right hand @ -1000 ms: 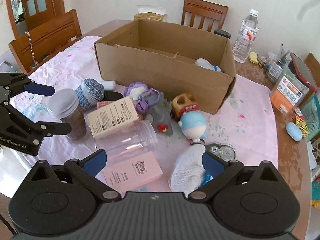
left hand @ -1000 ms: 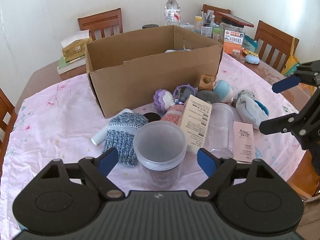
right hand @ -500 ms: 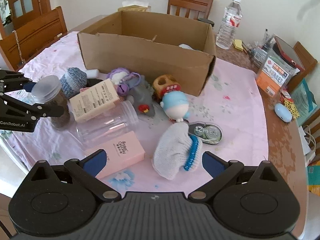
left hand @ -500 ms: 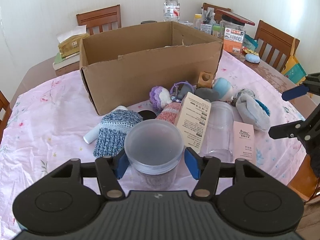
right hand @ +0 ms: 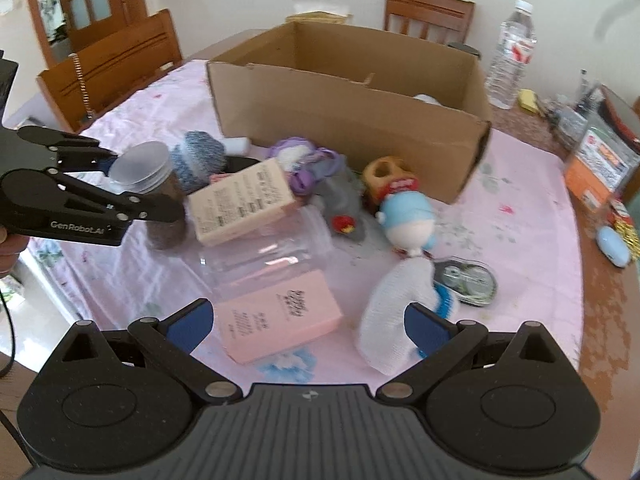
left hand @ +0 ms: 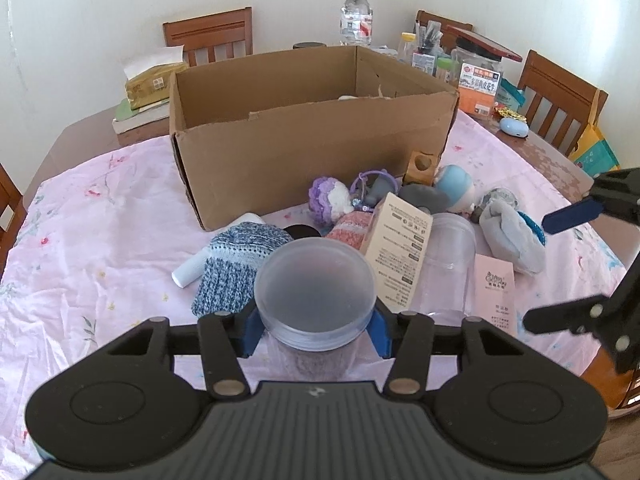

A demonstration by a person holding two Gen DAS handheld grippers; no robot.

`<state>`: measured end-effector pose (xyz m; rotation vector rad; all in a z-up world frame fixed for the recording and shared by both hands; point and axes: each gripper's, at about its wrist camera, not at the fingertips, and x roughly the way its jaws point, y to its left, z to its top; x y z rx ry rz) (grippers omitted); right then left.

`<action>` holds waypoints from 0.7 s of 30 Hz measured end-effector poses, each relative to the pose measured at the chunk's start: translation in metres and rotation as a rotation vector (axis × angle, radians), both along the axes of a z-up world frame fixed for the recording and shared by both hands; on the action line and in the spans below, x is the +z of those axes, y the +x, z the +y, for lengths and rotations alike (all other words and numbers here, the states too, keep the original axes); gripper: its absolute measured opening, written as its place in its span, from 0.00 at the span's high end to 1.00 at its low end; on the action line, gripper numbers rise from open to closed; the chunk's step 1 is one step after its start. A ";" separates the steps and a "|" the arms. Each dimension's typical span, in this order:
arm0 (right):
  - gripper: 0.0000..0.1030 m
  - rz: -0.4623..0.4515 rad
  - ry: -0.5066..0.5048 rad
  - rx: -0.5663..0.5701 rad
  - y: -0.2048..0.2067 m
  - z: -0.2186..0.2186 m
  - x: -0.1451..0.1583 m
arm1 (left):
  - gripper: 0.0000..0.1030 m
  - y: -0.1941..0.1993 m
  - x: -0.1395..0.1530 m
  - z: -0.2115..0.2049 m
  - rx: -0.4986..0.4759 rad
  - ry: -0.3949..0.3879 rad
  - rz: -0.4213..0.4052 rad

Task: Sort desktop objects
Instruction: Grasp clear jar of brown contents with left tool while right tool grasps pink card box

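Note:
My left gripper point(left hand: 316, 330) is shut on a clear lidded jar point(left hand: 315, 290) of dark grains, near the table's front edge; it shows in the right wrist view too point(right hand: 154, 192). An open cardboard box point(left hand: 304, 128) stands behind the pile. The pile holds a blue knit hat point(left hand: 236, 264), a cream carton point(left hand: 398, 252), an empty clear jar point(left hand: 448, 256) on its side, a pink carton point(right hand: 276, 316), a white knit hat point(right hand: 396, 324) and plush toys point(right hand: 408, 216). My right gripper point(right hand: 308, 326) is open and empty, above the pink carton and white hat.
A water bottle point(left hand: 356, 16), tissue box point(left hand: 154, 80), stationery and an orange packet point(left hand: 478, 88) stand behind the box. Wooden chairs point(right hand: 116, 68) ring the table. A tin point(right hand: 464, 280) lies by the white hat. A pink flowered cloth point(left hand: 100, 240) covers the table.
My left gripper closed from wide open onto the lidded jar. My right gripper shifted and its view turned, staying open.

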<state>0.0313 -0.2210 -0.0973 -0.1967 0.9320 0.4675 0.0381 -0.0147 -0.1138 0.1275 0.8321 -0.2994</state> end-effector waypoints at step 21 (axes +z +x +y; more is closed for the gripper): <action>0.00 0.063 -0.092 0.254 0.020 0.030 -0.041 | 0.50 -0.005 0.010 0.009 0.017 -0.020 0.010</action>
